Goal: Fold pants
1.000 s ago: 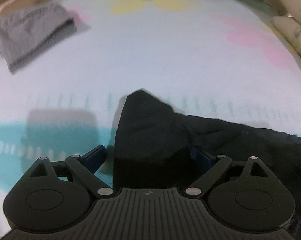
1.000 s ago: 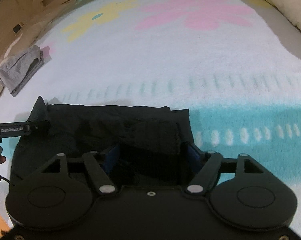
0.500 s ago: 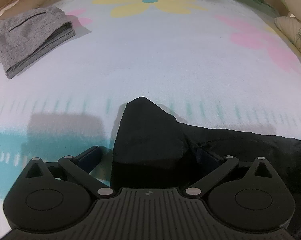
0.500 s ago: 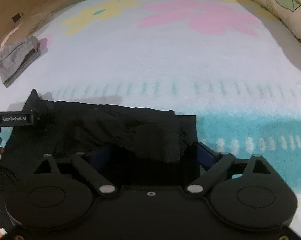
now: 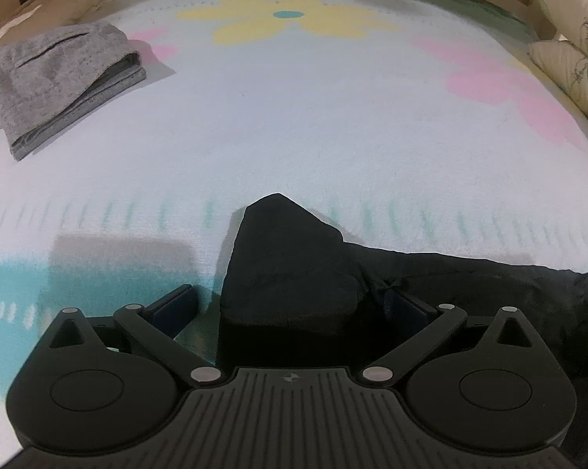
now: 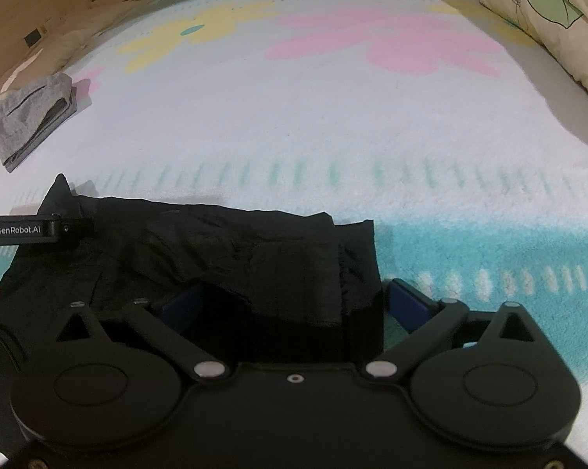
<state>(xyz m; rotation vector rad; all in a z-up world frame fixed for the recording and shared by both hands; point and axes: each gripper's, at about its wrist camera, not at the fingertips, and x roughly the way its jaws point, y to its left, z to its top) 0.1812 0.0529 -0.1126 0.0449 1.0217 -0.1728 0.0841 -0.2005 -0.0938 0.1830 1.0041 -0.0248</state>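
Both grippers, left gripper (image 5: pixel 290 305) and right gripper (image 6: pixel 294 305), had just been opening, jaws wide, black pants (image 6: pixel 216 250) loose between them at lower frame, likely released after a fold.

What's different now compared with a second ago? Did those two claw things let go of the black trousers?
Yes. The right gripper has just been opening its jaws, and the left gripper widened a little too; the black pants lie slack between both, no longer pinched. Their left corner stands peaked as before. The folded grey garment and the flowered blanket haven't moved.
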